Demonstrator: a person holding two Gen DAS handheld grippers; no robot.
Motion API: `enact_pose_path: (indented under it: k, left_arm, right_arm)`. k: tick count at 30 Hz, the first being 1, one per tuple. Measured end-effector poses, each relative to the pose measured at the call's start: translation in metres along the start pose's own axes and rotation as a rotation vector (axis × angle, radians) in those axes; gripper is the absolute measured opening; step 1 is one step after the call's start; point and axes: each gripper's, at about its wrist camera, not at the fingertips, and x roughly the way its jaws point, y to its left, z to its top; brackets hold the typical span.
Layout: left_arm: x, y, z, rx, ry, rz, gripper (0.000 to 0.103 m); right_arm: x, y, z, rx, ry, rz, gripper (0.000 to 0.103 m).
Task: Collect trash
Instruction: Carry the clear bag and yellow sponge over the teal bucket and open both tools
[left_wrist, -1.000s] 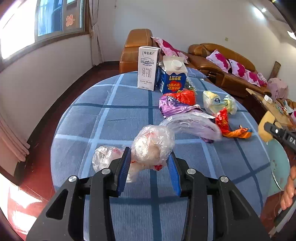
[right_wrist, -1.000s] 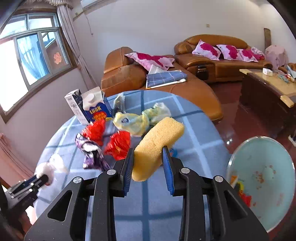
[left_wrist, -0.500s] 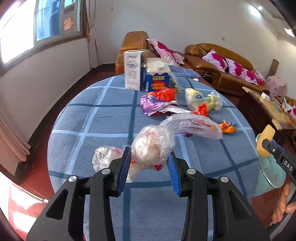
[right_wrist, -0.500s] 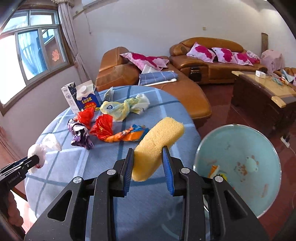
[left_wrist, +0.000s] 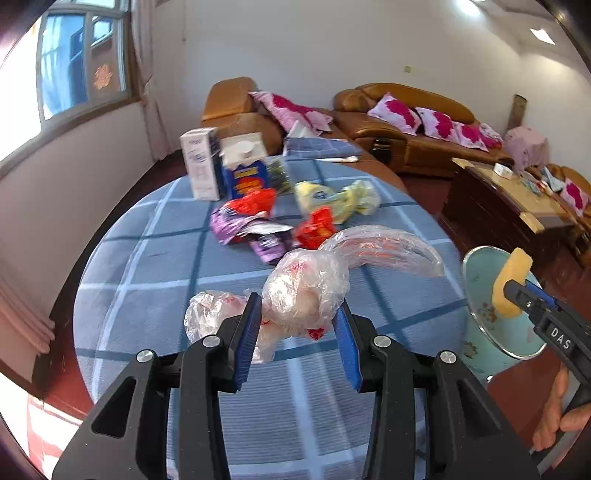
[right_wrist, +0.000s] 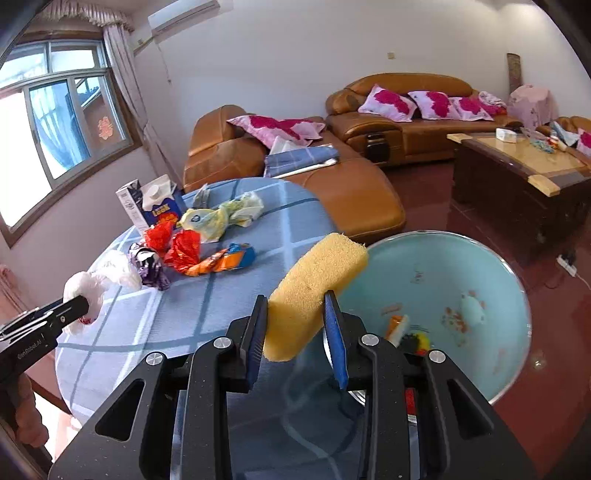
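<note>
Your left gripper (left_wrist: 297, 339) has its jaws clamped on a crumpled clear plastic bag (left_wrist: 304, 291) above the blue checked worktop (left_wrist: 159, 280). Wrappers (right_wrist: 192, 247) lie mid-worktop. Your right gripper (right_wrist: 297, 338) has its jaws clamped on a yellow sponge (right_wrist: 314, 291), beside the pale blue bin (right_wrist: 461, 266).

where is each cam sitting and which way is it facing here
Left wrist: rides the left gripper, angled down across the blue checked table toward the sofas; its fingers clamp a crumpled plastic bag; the right gripper and a hand show at right.
Right wrist: rides the right gripper, facing the table edge and the teal bin; its fingers clamp a yellow sponge; the left gripper shows at left.
Shared: table, wrappers, cartons, bin, sofas, and each other's gripper.
</note>
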Motion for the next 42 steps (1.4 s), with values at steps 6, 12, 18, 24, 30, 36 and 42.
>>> enact_pose_path:
  k: [6, 12, 18, 24, 30, 36, 42]
  left_arm:
    - [-0.006, -0.035, 0.003, 0.059, -0.014, -0.023, 0.039]
    - [-0.011, -0.063, 0.006, 0.097, -0.029, -0.046, 0.039]
    - [-0.013, -0.087, 0.006, 0.131, -0.031, -0.056, 0.039]
    - [-0.013, -0.107, 0.007, 0.157, -0.035, -0.065, 0.039]
    - [-0.009, -0.126, 0.010, 0.185, -0.041, -0.075, 0.039]
    - [0.000, -0.143, 0.012, 0.198, -0.035, -0.091, 0.039]
    - [0.008, -0.158, 0.012, 0.218, -0.023, -0.106, 0.039]
  right_arm:
    - [-0.010, -0.020, -0.005, 0.028, -0.007, -0.033, 0.031]
    - [-0.017, -0.042, -0.009, 0.059, -0.016, -0.069, 0.031]
    - [-0.024, -0.059, -0.009, 0.083, -0.032, -0.095, 0.031]
    - [-0.024, -0.070, -0.011, 0.092, -0.034, -0.139, 0.031]
    - [-0.024, -0.077, -0.010, 0.088, -0.042, -0.194, 0.031]
    - [-0.025, -0.082, -0.009, 0.080, -0.050, -0.235, 0.031]
    - [-0.022, -0.088, -0.009, 0.063, -0.057, -0.307, 0.031]
